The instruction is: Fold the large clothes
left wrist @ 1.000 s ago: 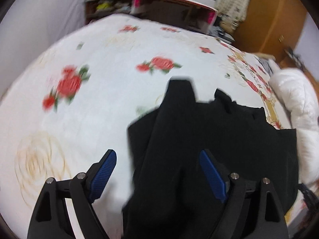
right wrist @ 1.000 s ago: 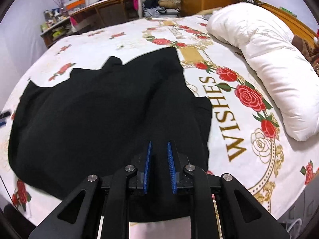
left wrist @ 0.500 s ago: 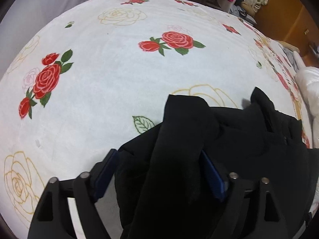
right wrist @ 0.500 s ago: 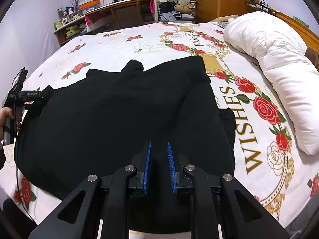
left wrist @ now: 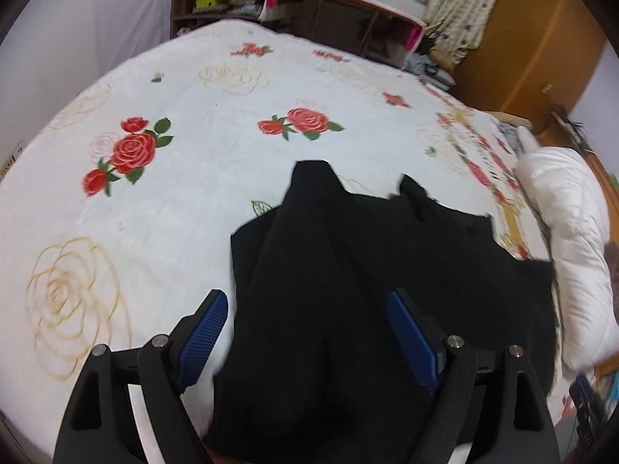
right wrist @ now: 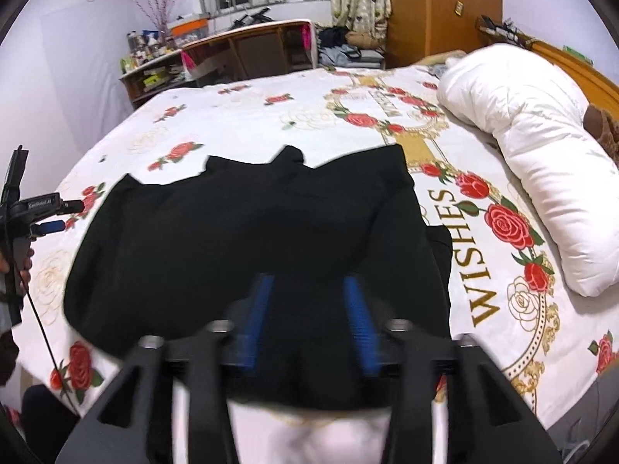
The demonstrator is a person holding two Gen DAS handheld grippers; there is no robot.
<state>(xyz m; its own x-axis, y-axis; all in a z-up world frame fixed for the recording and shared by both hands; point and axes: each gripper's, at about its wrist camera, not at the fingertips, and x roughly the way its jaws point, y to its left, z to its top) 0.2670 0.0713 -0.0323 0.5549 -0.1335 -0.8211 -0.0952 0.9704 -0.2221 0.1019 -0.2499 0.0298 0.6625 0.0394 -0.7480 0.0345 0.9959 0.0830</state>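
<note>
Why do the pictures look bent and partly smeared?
Both views use fisheye lenses, so the bed bulges and corners go dark. In the right wrist view the right gripper, jaws just opening, is motion-blurred; in the left wrist view the black garment lacks detail.

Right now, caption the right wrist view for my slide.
Right gripper just opened above black garment on rose-print bedspread.

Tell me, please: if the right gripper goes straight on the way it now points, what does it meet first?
Most likely the black garment. The right gripper, its jaws just opened with nothing pressed between them, points down at the cloth spread on the floral bedspread. Depth is hard to judge here.
</note>
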